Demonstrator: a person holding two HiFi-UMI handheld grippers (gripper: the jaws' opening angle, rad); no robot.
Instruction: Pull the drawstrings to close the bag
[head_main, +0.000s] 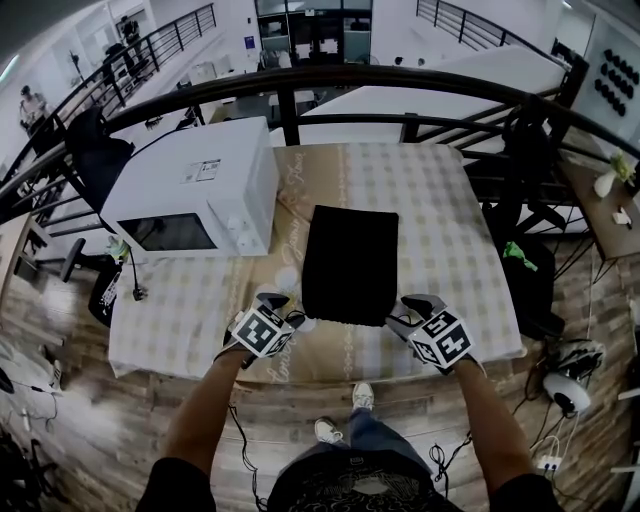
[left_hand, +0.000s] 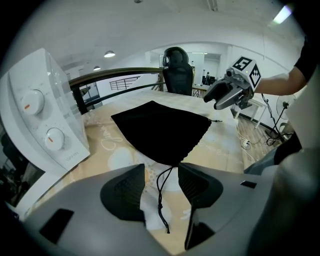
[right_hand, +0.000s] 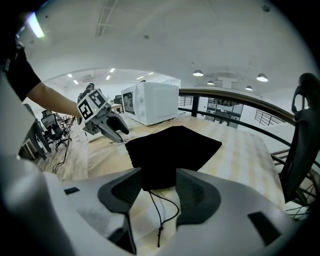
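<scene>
Pale checked tablecloth (head_main: 430, 200) over a table, wooden floor (head_main: 90, 420) below its near edge. On the cloth, a flat black drawstring bag (head_main: 350, 262): matte, rectangular, its near end drawn into fine puckers towards the corners (clearest from the left gripper view). Just right of the white microwave (head_main: 195, 200), a strip of cloth showing between the two. Beyond the microwave, a dark curved railing (head_main: 400, 80); farther still, a bright open hall under ceiling lights. Black office chair (left_hand: 178, 75) past the table's far end.

Left gripper (head_main: 283, 300) at the bag's near left corner, in front of the microwave. Jaws apart, nothing clamped, with the left drawstring (left_hand: 162, 200), thin, black and knotted, lying on the cloth in the gap between them. Right gripper (head_main: 407, 308) at the near right corner, farther from the microwave. Jaws likewise spread and gripping nothing, with the right drawstring (right_hand: 161, 212) looping on the cloth between them. Bag's puckered edge just ahead of both sets of fingertips.
</scene>
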